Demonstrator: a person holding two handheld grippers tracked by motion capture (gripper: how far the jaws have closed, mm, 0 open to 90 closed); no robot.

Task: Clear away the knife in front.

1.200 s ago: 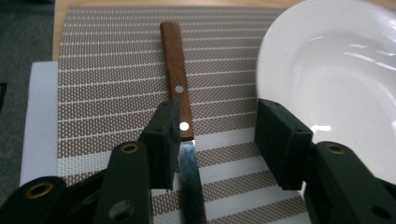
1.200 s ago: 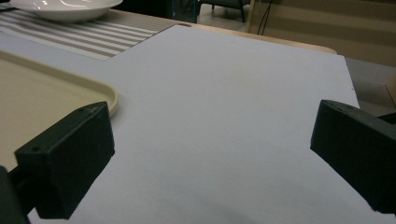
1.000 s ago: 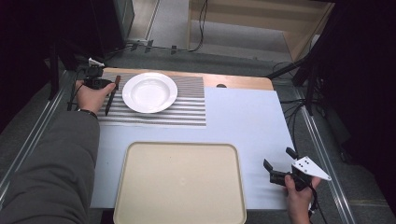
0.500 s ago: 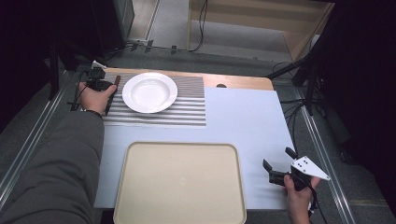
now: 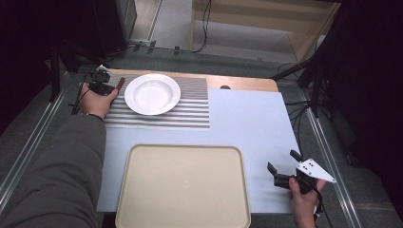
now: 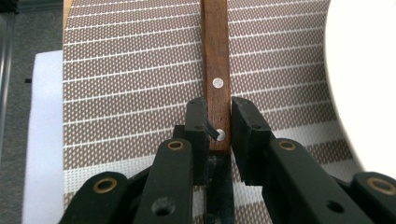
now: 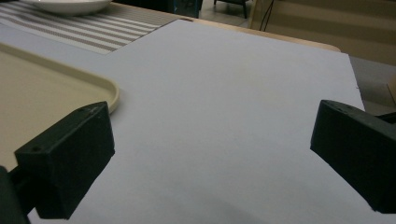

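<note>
A wooden handle [image 6: 215, 56] with metal rivets lies on the brown-and-white striped placemat [image 6: 135, 84], left of a white plate [image 5: 152, 93]. My left gripper [image 6: 218, 126] is shut on the handle's near end, one jaw pressed against each side. The dark end of the utensil runs under the gripper and is mostly hidden. In the high view the left gripper [image 5: 108, 85] sits at the placemat's [image 5: 190, 114] far left corner, with a bit of the handle [image 5: 120, 82] showing. My right gripper [image 5: 282, 160] rests near the table's front right and stands open [image 7: 210, 154] over bare white table.
A large beige tray [image 5: 183, 185] lies empty at the front middle; its corner [image 7: 105, 88] is left of the right gripper. The white table surface [image 5: 247, 123] stretches between tray and placemat. Metal rails run along both table sides.
The left hand has shifted slightly to the right and its gripper has come down onto the wooden handle. The right gripper has stayed where it was.
</note>
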